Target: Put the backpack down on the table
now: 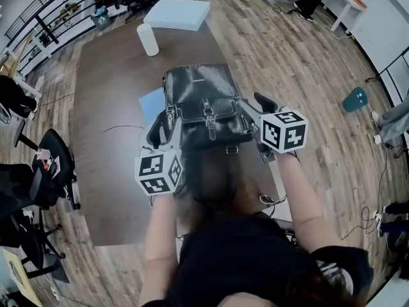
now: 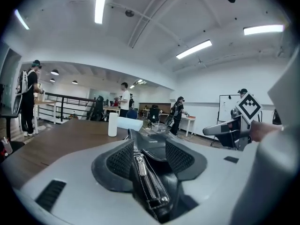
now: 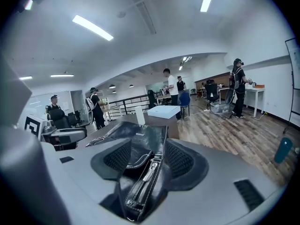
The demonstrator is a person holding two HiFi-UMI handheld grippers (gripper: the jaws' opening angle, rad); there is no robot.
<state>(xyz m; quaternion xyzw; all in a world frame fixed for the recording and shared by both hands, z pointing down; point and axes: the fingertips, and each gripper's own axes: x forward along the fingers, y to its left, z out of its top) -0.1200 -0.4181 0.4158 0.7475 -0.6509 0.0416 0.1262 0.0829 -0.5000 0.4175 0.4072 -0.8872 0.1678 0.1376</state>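
A black leather backpack point(image 1: 203, 104) lies flat on the dark brown table point(image 1: 108, 94), flap and buckles facing up. My left gripper point(image 1: 161, 132) is at its near left corner and my right gripper point(image 1: 252, 110) at its near right corner. In the left gripper view the left gripper point(image 2: 150, 156) stands open, with the backpack's zipped edge point(image 2: 152, 186) lying loose between the pads. The right gripper view shows the same for the right gripper point(image 3: 149, 161): a zipped edge of the backpack point(image 3: 140, 191) runs between the pads with a gap on both sides.
A white cylinder point(image 1: 147, 39) and a white box point(image 1: 177, 14) stand at the table's far end. A blue sheet point(image 1: 152, 104) pokes out from under the backpack's left side. A black office chair point(image 1: 54, 165) is left of the table. Several people stand in the room beyond.
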